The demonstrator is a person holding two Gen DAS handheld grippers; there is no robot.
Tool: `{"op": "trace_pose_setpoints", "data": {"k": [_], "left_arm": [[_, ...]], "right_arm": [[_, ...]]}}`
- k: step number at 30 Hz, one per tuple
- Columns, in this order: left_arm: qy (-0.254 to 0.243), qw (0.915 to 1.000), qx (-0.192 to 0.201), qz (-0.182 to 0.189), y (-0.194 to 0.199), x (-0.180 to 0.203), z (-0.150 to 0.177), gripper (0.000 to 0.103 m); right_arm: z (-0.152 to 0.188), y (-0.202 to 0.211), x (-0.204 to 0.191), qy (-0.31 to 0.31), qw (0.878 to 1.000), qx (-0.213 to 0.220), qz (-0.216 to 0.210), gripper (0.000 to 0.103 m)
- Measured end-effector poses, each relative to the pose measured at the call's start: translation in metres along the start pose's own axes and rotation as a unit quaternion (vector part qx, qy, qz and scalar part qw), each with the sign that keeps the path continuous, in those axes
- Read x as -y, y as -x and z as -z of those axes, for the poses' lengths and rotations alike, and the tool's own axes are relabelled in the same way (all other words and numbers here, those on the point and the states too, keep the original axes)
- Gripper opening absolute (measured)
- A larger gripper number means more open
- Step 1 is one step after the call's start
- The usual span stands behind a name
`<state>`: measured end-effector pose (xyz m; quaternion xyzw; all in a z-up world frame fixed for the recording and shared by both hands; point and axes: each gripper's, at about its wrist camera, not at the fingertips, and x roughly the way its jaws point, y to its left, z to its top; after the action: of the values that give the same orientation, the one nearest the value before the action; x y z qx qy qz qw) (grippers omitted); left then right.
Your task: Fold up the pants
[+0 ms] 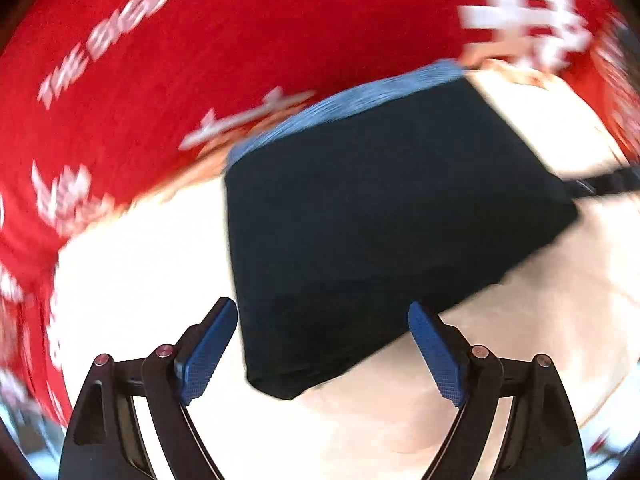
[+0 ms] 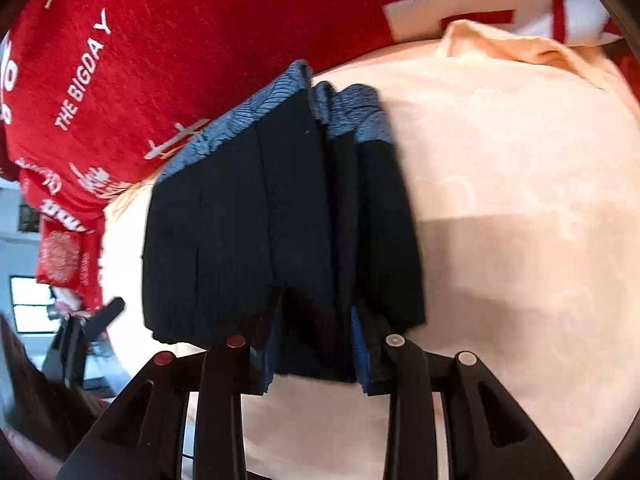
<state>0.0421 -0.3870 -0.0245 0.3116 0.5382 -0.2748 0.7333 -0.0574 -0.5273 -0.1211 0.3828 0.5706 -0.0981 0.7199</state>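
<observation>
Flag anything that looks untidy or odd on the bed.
The black pants are bunched into uneven pleats, the blue waistband rippled, with the right claw pinching their near edge. The left claw is open.

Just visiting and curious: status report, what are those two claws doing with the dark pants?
Left gripper open, clear of cloth. Right gripper shut on pants, folded, bunched. Red blanket beyond, nothing blocking.

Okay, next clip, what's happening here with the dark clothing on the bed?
A person with a claw in each hand is folding black pants with a blue-grey waistband on a cream sheet. The right claw is shut on the bunched near edge of the pants. The left claw is open, grasping nothing. A red printed blanket lies behind.
</observation>
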Motion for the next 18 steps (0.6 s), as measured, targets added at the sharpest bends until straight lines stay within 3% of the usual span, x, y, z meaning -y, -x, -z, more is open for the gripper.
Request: {"op": "trace_pose_setpoints", "data": {"k": [3,18], "left_arm": [[0.035,0.9993,-0.012,0.000,-0.010,-0.019,0.000,0.088],[0.051,0.9982,-0.028,0.016,-0.010,-0.031,-0.002,0.088]], "right_arm": [[0.009,0.005,-0.004,0.012,0.998,0.000,0.058,0.048],[0.029,0.009,-0.022,0.049,0.987,-0.035,0.151,0.051]]}}
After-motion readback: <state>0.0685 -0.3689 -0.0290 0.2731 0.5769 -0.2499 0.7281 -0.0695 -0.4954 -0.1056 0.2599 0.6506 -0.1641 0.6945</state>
